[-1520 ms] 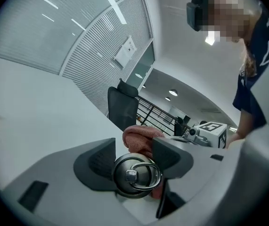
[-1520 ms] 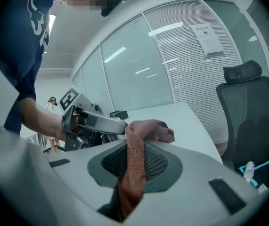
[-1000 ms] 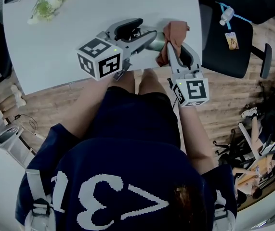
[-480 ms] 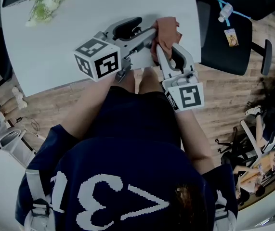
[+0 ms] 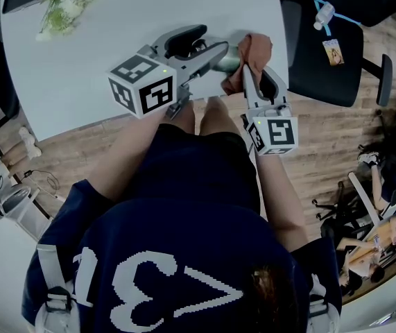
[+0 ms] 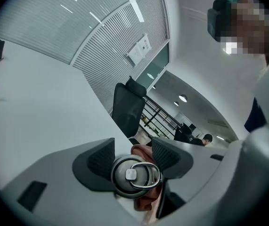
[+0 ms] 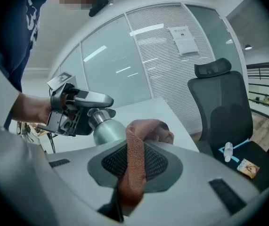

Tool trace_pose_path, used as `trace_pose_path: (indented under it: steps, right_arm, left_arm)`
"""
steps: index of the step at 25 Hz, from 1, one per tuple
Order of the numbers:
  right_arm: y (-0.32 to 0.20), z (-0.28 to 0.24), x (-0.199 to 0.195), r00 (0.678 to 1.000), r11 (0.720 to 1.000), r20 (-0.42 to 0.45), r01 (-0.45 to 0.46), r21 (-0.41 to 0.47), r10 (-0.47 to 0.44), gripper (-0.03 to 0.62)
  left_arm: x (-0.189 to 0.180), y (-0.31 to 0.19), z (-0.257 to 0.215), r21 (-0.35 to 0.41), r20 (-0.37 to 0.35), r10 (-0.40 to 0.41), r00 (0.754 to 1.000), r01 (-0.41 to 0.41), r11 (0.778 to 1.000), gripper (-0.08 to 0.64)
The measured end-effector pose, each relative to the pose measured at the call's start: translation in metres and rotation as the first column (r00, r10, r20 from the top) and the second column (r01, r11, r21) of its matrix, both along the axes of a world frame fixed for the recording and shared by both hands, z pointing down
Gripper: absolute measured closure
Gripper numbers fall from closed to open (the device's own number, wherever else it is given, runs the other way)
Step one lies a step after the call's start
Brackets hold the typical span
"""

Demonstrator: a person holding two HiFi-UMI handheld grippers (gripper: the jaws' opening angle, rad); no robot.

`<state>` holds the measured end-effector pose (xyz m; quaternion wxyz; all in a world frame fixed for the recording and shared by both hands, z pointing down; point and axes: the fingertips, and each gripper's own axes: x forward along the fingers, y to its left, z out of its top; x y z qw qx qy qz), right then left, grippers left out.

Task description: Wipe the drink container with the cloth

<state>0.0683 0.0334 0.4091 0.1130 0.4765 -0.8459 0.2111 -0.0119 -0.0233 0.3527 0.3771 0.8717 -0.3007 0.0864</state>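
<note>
Slippage is the main worry here. The left gripper (image 5: 213, 50) has its 2 jaws clamped around the lidded end of the drink container (image 5: 228, 62), a grey-green metal bottle with a ring on its lid. The body of the bottle sticks out past the jaws over the near right corner of the white table (image 5: 114, 26). Whether it rests on the tabletop or hangs free I cannot tell.

The right gripper (image 5: 247, 75) pinches a rust-coloured cloth (image 5: 254, 48) between its pads. A bunched end of the cloth lies against the far side of the bottle, and a tail hangs down behind the jaws.

I see 4 ways this could go badly:

1. The grip is on smooth, round metal at 1 end only. A firm sideways rub would lever the bottle in the pads, so it could twist or slide out.
2. The bottle is near the table edge, with a black chair (image 5: 322, 54) and bare floor just beyond. If it slips, it probably drops off the table.
3. Only a narrow strip of cloth sits between the right pads. Drag on the metal could pull it free, or leave the hard jaw tips scraping the bottle.
4. The clamped lid end stays covered by the left jaws, so it goes unwiped unless the bottle is re-gripped.
</note>
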Motion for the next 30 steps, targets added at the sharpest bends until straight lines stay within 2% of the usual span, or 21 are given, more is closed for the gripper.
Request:
trace_pose_path:
  steps: [4, 13, 17, 20, 25, 27, 30]
  right_arm:
    - [-0.001, -0.005, -0.001, 1.000, 1.000, 0.024, -0.016, 0.001, 0.016, 0.514]
    - [0.006, -0.061, -0.055, 0.992, 0.983, 0.066, 0.098, 0.153, -0.109, 0.514]
    - [0.009, -0.051, -0.044, 0.994, 0.983, 0.045, 0.095, 0.154, -0.103, 0.512]
    - [0.008, -0.038, -0.025, 0.998, 0.991, 0.030, 0.058, 0.117, -0.062, 0.512]
    - [0.009, -0.002, 0.008, 0.999, 1.000, 0.045, -0.027, -0.011, 0.027, 0.512]
    - [0.008, 0.002, 0.013, 0.998, 0.999, 0.056, -0.033, -0.039, 0.036, 0.512]
    - [0.006, -0.008, 0.010, 0.995, 0.999, 0.098, -0.010, -0.031, 0.014, 0.512]
  left_arm:
    - [0.001, 0.000, 0.003, -0.017, 0.003, -0.013, 1.000, 0.013, 1.000, 0.311]
    - [-0.001, 0.001, 0.007, -0.073, -0.015, -0.059, 0.998, 0.058, 0.996, 0.313]
    - [0.000, 0.002, 0.007, -0.071, -0.016, -0.065, 0.998, 0.064, 0.995, 0.313]
    - [0.001, 0.002, 0.005, -0.063, -0.015, -0.065, 0.998, 0.064, 0.996, 0.313]
    - [0.007, 0.002, 0.001, -0.033, -0.008, -0.052, 0.999, 0.051, 0.998, 0.311]
    - [0.012, 0.001, -0.001, -0.012, 0.008, -0.040, 0.999, 0.041, 0.999, 0.311]
    - [0.018, 0.001, -0.003, 0.011, 0.026, -0.021, 0.999, 0.021, 1.000, 0.311]
